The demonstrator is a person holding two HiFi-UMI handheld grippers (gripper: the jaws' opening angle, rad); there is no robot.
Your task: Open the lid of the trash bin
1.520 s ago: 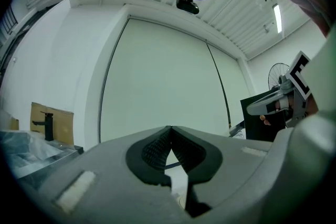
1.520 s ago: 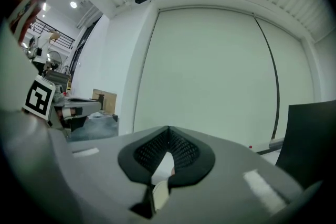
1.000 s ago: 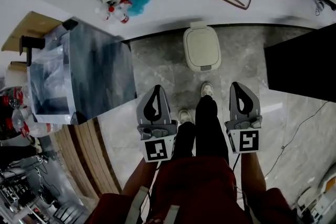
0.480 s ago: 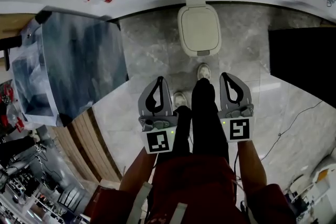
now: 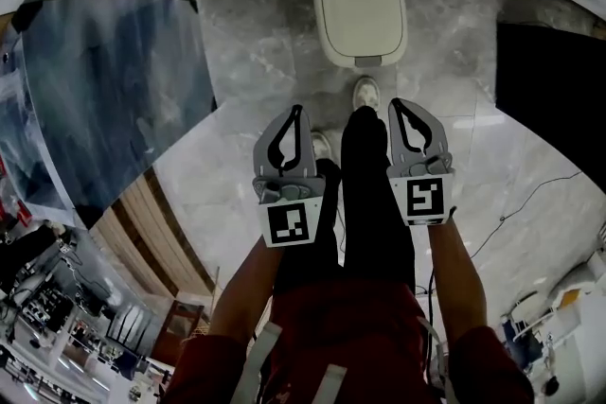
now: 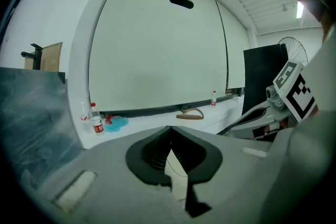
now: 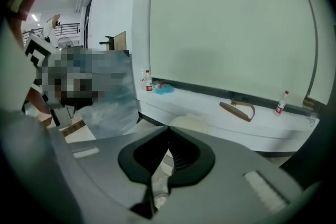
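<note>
The cream trash bin (image 5: pixel 360 9) stands on the grey floor against the white ledge, with its lid down. In the head view both grippers hang side by side in front of it, pointing at it, with the person's legs between them. My left gripper (image 5: pixel 297 110) is shut and holds nothing. My right gripper (image 5: pixel 399 103) is shut too, also empty. In the right gripper view the bin's lid (image 7: pixel 190 123) shows just past the closed tips of the right gripper (image 7: pixel 168 128). The left gripper view shows its closed tips (image 6: pixel 170 128) and the ledge beyond.
A grey-blue cabinet (image 5: pixel 114 99) stands at the left, a black cabinet (image 5: pixel 559 90) at the right. Bottles (image 6: pixel 95 119) and a brown strap (image 7: pixel 239 110) lie on the white ledge. The person's shoe (image 5: pixel 365 93) is just before the bin. A cable (image 5: pixel 516 213) runs over the floor at the right.
Both grippers have sunk towards the floor and tilted downward. In the head view the bin has shifted up the picture and looks larger. Both stayed shut.
</note>
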